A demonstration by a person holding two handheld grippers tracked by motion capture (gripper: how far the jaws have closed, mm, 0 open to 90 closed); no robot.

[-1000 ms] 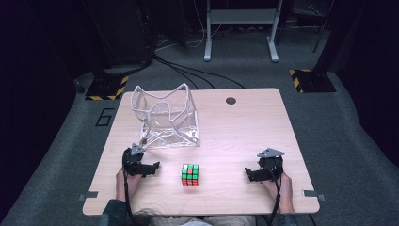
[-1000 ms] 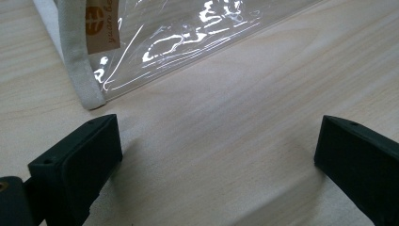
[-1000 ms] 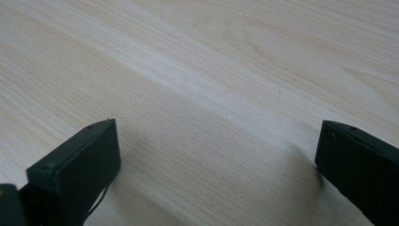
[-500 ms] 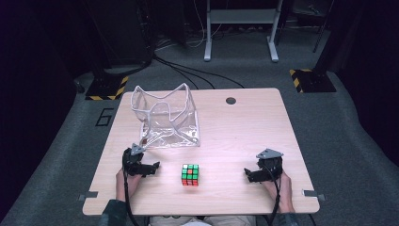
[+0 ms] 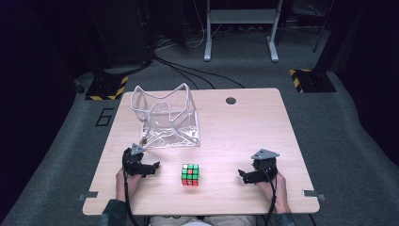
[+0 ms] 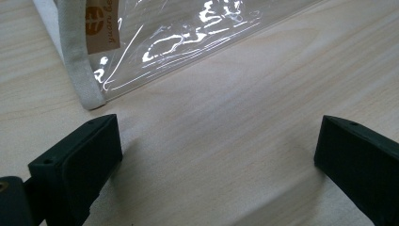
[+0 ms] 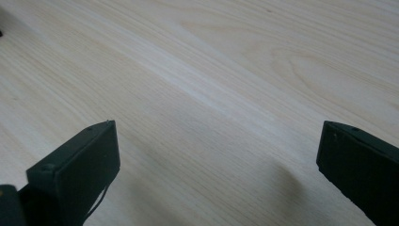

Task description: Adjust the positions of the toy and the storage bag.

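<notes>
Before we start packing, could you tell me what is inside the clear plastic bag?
The clear plastic bag looks empty: through its walls only the wooden table shows. Glare and folds blur its lower corners, so something small there could be missed.

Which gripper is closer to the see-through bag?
The left. The left gripper sits just in front of the clear bag's near corner, fingers open. The right gripper rests far across the table, beyond the puzzle cube.

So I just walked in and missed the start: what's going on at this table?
A person holds a gripper in each hand. The left gripper and right gripper rest open on the table, gripping nothing. Between them sits a puzzle cube, untouched. A clear plastic bag stands open just beyond the left gripper.
</notes>
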